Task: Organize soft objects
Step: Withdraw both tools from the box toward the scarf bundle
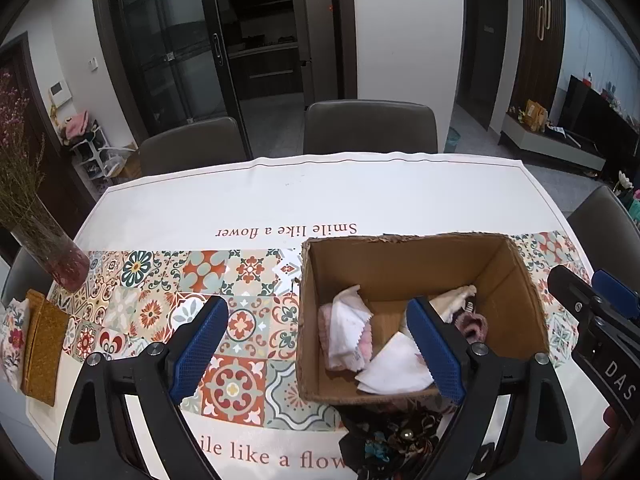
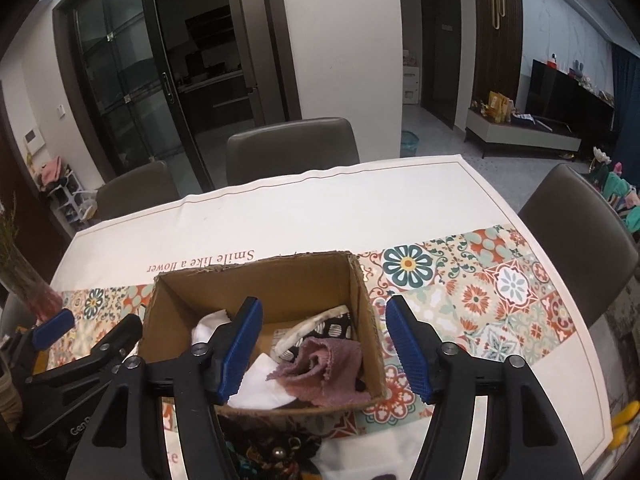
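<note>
A dining table [image 1: 280,200] under a white cloth with a patterned tile band carries an open cardboard box [image 2: 320,280]. Inside lie crumpled white cloths [image 1: 352,332] and a mauve towel [image 2: 320,368], bunched without a clear long axis. The left gripper [image 1: 318,350] and right gripper [image 2: 324,350] both gape empty over the box.

A glass vase [image 1: 60,256] of dried flowers stands on the patterned tablecloth [image 1: 248,200], grey chairs [image 1: 370,126] behind.
</note>
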